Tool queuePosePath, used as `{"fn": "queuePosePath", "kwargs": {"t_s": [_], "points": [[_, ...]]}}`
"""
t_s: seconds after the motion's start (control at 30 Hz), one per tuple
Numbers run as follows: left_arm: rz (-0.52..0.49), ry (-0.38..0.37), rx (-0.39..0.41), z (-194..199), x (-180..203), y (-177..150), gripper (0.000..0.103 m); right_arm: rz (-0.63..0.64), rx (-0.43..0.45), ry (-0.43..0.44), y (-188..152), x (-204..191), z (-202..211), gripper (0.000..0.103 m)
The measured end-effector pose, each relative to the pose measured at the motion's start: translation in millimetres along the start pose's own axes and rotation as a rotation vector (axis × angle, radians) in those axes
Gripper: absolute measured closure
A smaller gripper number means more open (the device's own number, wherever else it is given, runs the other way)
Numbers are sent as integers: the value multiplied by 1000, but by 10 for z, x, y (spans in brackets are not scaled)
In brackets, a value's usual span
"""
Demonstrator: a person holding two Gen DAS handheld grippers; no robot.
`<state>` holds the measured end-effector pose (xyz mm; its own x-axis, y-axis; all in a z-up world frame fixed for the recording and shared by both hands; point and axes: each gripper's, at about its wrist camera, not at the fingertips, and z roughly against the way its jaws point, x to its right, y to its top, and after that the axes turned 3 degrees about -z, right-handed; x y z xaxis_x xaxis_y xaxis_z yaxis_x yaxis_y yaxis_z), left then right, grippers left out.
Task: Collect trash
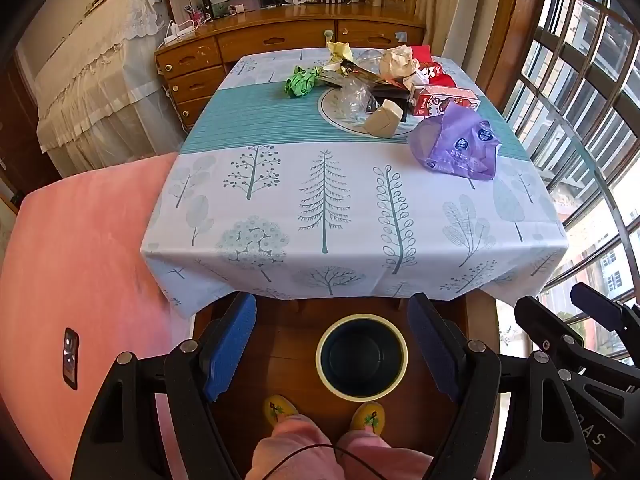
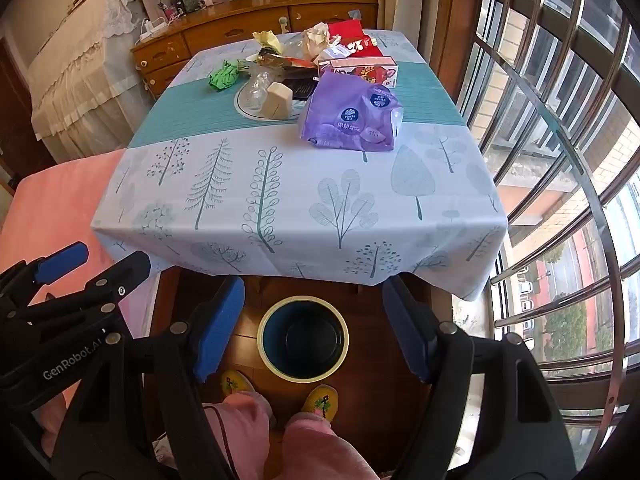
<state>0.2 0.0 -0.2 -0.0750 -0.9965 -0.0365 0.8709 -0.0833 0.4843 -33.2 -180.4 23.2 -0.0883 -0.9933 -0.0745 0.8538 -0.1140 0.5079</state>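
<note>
Left wrist view: left gripper hangs released, jaws wide and empty, above a round dark bin with pale yellow rim on the wooden floor. Crumpled trash, including a purple plastic tissue pack and green paper ball, lies at the far end of the tree-patterned tablecloth. Right gripper likewise gapes empty.

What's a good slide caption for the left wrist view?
Open left tool above the empty bin; trash pile waits on the table.
</note>
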Motion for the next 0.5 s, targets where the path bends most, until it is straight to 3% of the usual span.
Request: {"fn": "queuePosePath", "kwargs": {"t_s": [0.5], "points": [[9, 5, 9, -1, -86, 31, 23, 6, 2, -1, 9, -6, 1, 33]]}}
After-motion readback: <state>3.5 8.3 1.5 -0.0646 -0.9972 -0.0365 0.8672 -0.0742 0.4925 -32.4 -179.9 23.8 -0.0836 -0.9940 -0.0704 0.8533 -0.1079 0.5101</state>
